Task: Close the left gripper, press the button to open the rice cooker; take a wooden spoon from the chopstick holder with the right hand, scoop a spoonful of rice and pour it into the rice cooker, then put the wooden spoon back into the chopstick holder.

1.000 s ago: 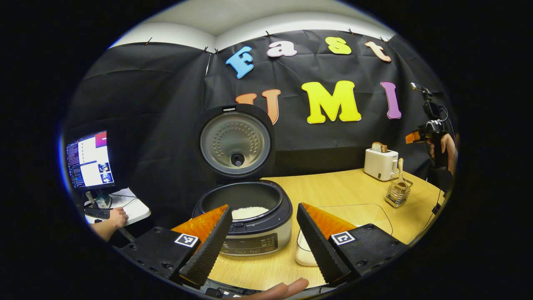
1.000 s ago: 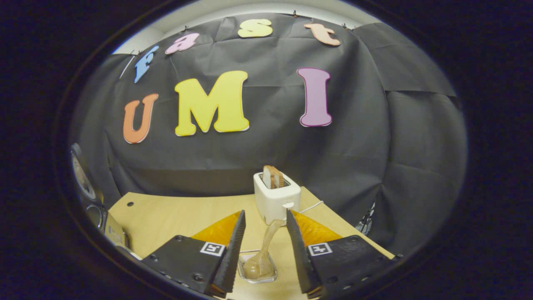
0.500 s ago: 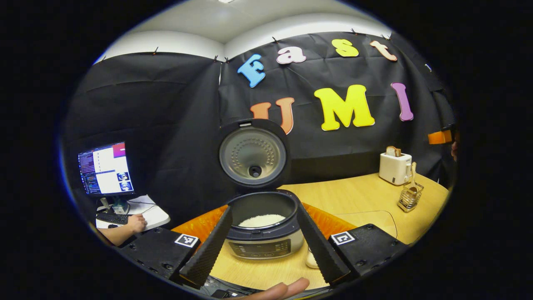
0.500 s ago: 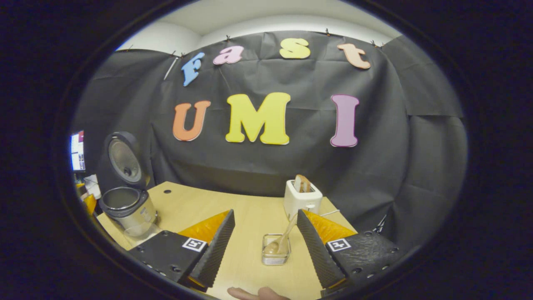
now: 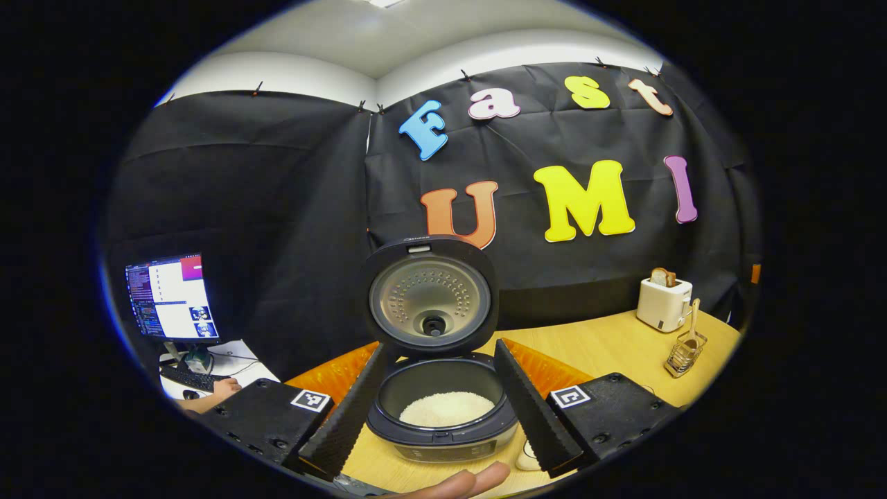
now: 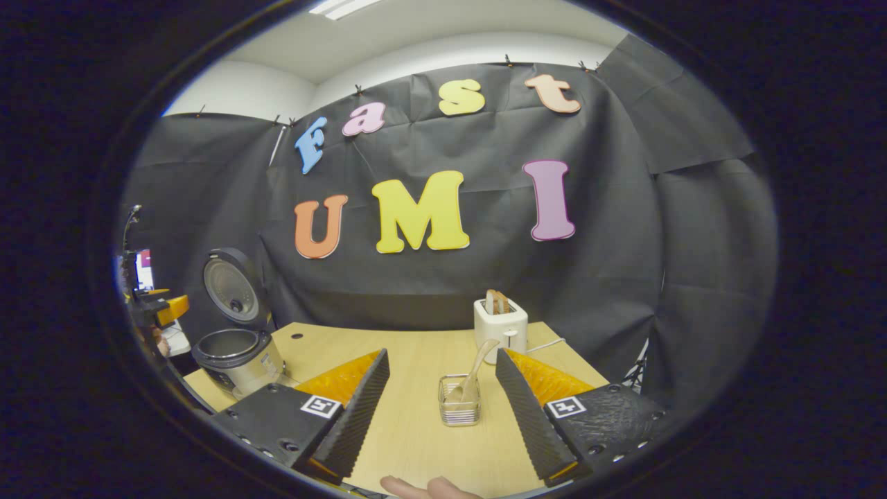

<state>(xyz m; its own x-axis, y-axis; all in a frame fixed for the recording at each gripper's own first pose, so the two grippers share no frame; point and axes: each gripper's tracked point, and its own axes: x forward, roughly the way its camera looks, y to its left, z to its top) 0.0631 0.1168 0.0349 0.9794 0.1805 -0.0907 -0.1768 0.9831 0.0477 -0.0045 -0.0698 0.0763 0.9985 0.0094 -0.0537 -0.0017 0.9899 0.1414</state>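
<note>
The rice cooker (image 5: 443, 416) stands open with its lid (image 5: 429, 298) upright and white rice (image 5: 447, 409) in the pot. My left gripper (image 5: 440, 350) is open, its fingers either side of the cooker and short of it. The wooden spoon (image 6: 475, 367) stands in the wire chopstick holder (image 6: 459, 400) on the table. My right gripper (image 6: 441, 355) is open, held back from the holder with nothing between its fingers. The cooker (image 6: 239, 346) also shows at the left of the right gripper view, and the holder (image 5: 684, 353) at the far right of the left gripper view.
A white toaster (image 6: 500, 322) with bread stands behind the holder. A bit of a container (image 5: 528, 454) shows right of the cooker. A monitor (image 5: 170, 298) and a person's hand (image 5: 222, 391) are off the table's left. The wooden table (image 6: 416, 430) spreads between cooker and holder.
Both grippers have drawn back toward the table's near edge. The right one moved away from the holder, leaving the spoon in it. Both stayed open.
</note>
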